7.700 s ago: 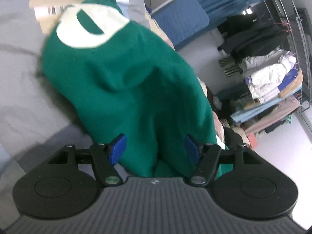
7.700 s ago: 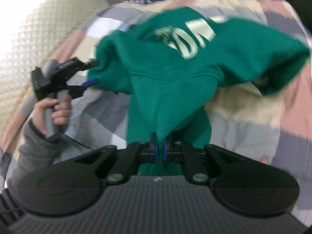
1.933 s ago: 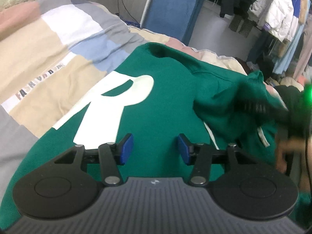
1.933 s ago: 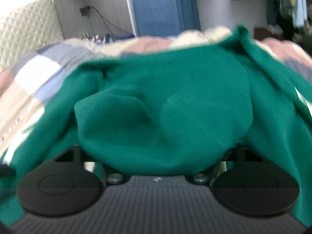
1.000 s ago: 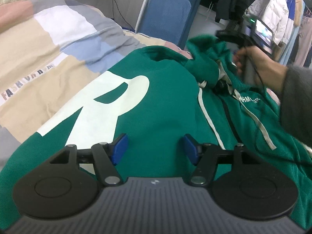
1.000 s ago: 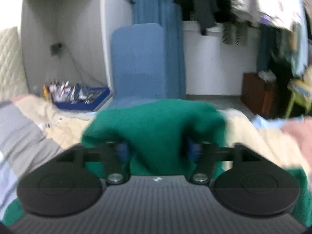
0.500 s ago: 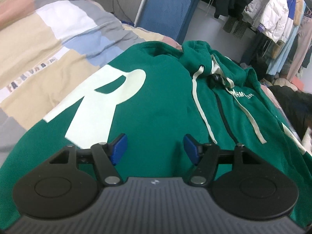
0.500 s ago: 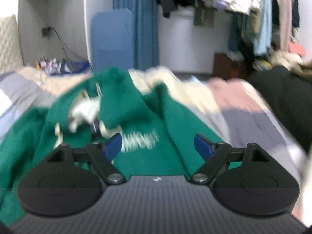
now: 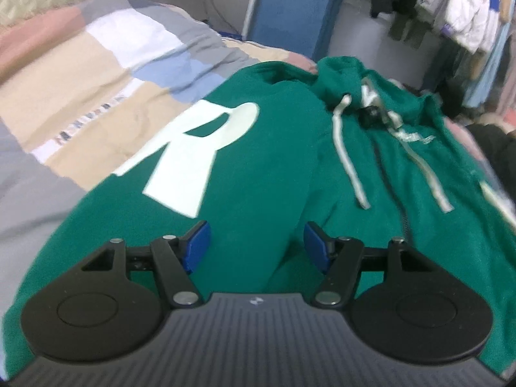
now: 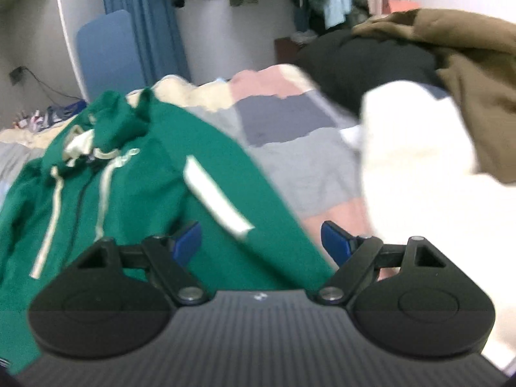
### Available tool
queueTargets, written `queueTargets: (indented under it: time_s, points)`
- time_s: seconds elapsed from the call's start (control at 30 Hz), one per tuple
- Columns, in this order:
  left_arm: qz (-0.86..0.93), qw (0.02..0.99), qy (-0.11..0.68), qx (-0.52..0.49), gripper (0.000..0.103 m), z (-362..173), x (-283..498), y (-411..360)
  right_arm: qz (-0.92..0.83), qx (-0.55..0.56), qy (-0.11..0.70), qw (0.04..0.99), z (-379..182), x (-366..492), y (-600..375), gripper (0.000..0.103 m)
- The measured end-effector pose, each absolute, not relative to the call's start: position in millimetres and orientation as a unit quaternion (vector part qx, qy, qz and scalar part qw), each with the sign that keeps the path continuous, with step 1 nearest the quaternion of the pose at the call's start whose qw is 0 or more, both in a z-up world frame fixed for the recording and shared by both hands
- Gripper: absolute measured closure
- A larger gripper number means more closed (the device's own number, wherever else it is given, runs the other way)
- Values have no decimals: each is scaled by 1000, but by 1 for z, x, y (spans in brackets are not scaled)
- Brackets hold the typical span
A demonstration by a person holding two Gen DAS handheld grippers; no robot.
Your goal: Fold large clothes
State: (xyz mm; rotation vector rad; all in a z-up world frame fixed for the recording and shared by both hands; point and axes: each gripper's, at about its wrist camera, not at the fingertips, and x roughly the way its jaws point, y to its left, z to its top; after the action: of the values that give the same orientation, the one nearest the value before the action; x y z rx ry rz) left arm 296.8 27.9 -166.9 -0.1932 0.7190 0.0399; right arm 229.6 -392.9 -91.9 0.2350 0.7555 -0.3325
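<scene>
A green hoodie [image 9: 274, 161] with a big white R [image 9: 193, 154] lies spread on the patchwork quilt [image 9: 96, 64], and both the left gripper [image 9: 254, 242] and the right gripper [image 10: 261, 242] hang over it, fingers spread, holding nothing.

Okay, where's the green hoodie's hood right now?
The hood lies bunched at the far end of the green hoodie on the bed, upper middle in the left wrist view, just above the white drawstrings and before the blue chair.
</scene>
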Motion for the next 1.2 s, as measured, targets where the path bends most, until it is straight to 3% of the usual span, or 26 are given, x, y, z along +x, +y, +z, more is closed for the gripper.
queueTargets:
  time_s: [0.27,0.33,0.4,0.47,0.53,0.57,0.63,0.87,1.2]
  points:
    - [98,924,365,-61,32,-180,301,32,-167,81,462,867,-150,242,-414,22]
    - [99,922,368,-73,35,-183,304,39,-153,102,477,859,-163,244,-422,22]
    - [99,920,368,-92,46,-183,306,45,-145,116,473,861,-166,244,-427,23]
    - [97,918,366,-117,62,-182,307,53,-134,126,467,865,-167,246,-431,37]
    - [95,918,362,-132,76,-181,309,59,-128,125,463,868,-166,247,-432,63]
    - [95,918,357,-142,84,-179,307,62,-123,115,461,871,-164,247,-432,71]
    - [107,916,347,-168,92,-175,304,74,-118,91,452,880,-162,245,-435,89]
    - [153,913,310,-217,97,-160,305,116,-148,120,396,898,-131,255,-467,94]
    - [248,932,244,-100,98,-94,372,164,-214,23,282,935,-32,314,-534,98]
